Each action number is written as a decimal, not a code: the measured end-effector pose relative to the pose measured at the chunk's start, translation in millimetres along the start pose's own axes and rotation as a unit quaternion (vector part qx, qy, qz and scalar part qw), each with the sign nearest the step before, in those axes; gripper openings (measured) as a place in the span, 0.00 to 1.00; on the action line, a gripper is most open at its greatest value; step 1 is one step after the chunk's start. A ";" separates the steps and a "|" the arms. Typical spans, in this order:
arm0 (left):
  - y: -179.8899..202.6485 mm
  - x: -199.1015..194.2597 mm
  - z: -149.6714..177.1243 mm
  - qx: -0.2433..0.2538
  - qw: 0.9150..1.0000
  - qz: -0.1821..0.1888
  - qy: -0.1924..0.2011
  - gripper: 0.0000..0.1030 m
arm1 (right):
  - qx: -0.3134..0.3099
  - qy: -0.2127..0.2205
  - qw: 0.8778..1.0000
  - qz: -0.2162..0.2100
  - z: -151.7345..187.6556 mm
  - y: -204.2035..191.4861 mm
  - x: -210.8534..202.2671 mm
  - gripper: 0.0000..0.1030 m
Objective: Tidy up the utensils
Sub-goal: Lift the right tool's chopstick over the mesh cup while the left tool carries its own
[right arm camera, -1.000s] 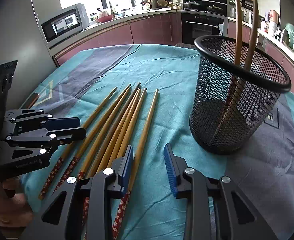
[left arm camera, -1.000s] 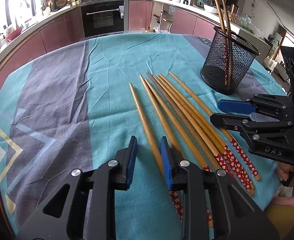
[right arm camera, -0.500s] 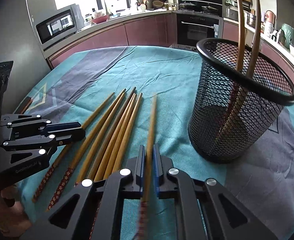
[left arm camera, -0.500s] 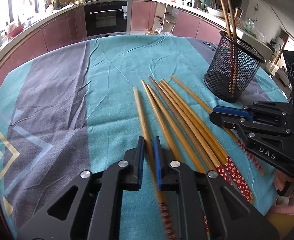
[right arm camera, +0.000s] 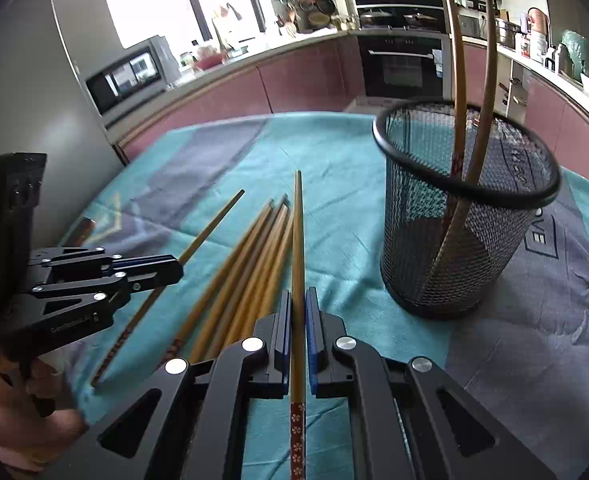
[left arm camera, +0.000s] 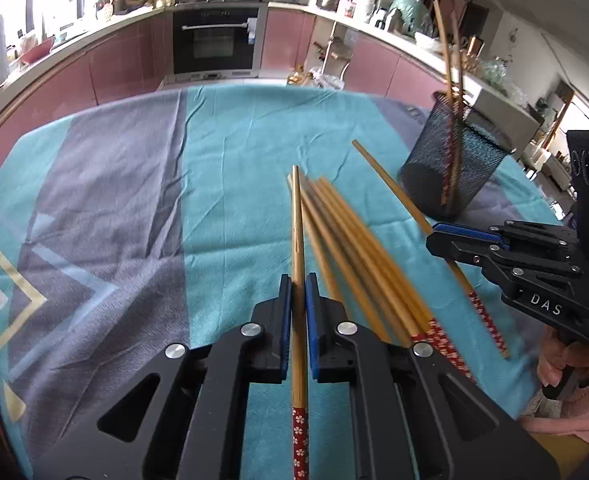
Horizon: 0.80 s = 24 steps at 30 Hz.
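Observation:
My left gripper (left arm camera: 298, 285) is shut on one wooden chopstick (left arm camera: 296, 216) with a red flowered end, lifted above the cloth. My right gripper (right arm camera: 298, 300) is shut on another chopstick (right arm camera: 297, 224), also lifted. Several more chopsticks (left arm camera: 346, 240) lie side by side on the teal tablecloth; they also show in the right wrist view (right arm camera: 246, 264). A black mesh holder (right arm camera: 466, 216) stands upright to the right with two chopsticks (right arm camera: 474, 80) in it; it also shows in the left wrist view (left arm camera: 450, 168). The right gripper (left arm camera: 446, 242) appears in the left wrist view, the left gripper (right arm camera: 166, 270) in the right wrist view.
The table carries a teal and grey cloth (left arm camera: 134, 200). Kitchen counters and an oven (left arm camera: 214, 40) run behind it. A microwave (right arm camera: 130, 76) stands at the back left. A hand in a pink sleeve (left arm camera: 574, 364) holds the right gripper.
Both grippers closed from open onto a chopstick each and have lifted them off the cloth. The pile on the cloth has shifted slightly.

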<state>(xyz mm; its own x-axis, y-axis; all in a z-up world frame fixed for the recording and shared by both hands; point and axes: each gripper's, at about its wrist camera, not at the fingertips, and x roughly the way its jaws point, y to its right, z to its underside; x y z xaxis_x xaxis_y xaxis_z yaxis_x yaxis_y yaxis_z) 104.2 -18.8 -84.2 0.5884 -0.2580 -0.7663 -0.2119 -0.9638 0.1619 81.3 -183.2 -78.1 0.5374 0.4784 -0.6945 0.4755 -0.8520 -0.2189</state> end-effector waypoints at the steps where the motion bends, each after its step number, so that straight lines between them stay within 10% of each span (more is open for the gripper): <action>1: 1.1 -5.4 -2.2 0.003 1.000 0.003 0.007 0.07 | 0.000 0.004 1.000 -0.004 -0.7 -0.3 -3.7 0.06; 24: 39.8 -89.1 -66.9 0.048 0.982 0.128 0.126 0.07 | 0.039 0.143 0.988 -0.033 -28.9 38.7 -108.8 0.06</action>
<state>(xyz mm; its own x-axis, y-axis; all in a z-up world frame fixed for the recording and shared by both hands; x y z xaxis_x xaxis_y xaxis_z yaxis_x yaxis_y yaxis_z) 95.5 -38.6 32.1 0.6785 -0.5118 -0.5270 -0.4439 -0.8572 0.2611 61.4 -262.1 8.9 0.6872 0.5641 -0.4579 0.4664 -0.8257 -0.3173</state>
